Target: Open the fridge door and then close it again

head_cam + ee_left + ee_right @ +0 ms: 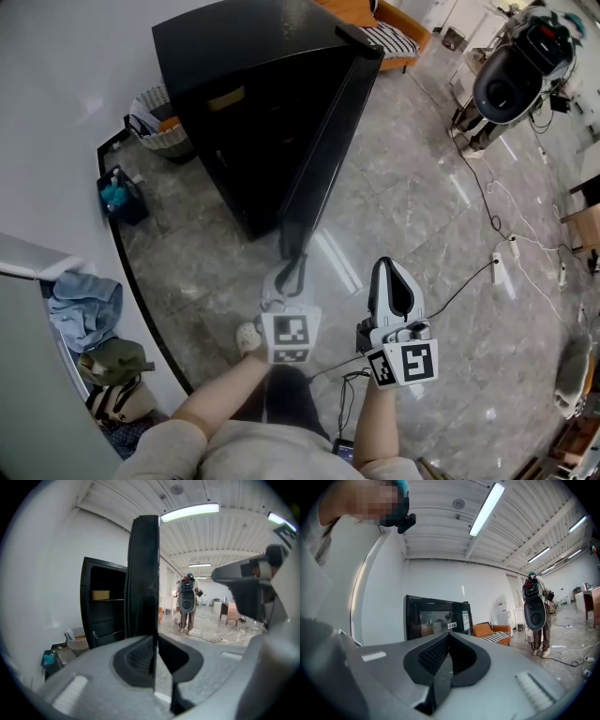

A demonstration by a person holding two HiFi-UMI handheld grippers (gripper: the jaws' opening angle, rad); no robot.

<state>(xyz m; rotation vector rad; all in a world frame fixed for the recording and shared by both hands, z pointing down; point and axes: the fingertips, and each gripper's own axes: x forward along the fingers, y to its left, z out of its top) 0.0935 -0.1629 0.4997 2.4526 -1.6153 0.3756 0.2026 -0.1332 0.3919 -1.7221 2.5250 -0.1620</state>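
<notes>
Black fridge (234,84) by wall, cabinet open, shelves showing
Fridge door (328,141) swung wide, free edge toward person
Left gripper (292,270) clamped on that edge, thin lip pinched between pads (136,656)
Right gripper (389,281) off to side, jaws together, nothing in them, apart from door
Opening or closing leg: cannot tell
My read: follow hinge arc, hold pinch square on lip, no twist, no outward tug, else edge likely slips from pads

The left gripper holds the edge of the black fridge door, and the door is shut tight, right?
No. The left gripper holds the edge of the black fridge door, but the door stands open; the left gripper view shows the shelves inside.
</notes>
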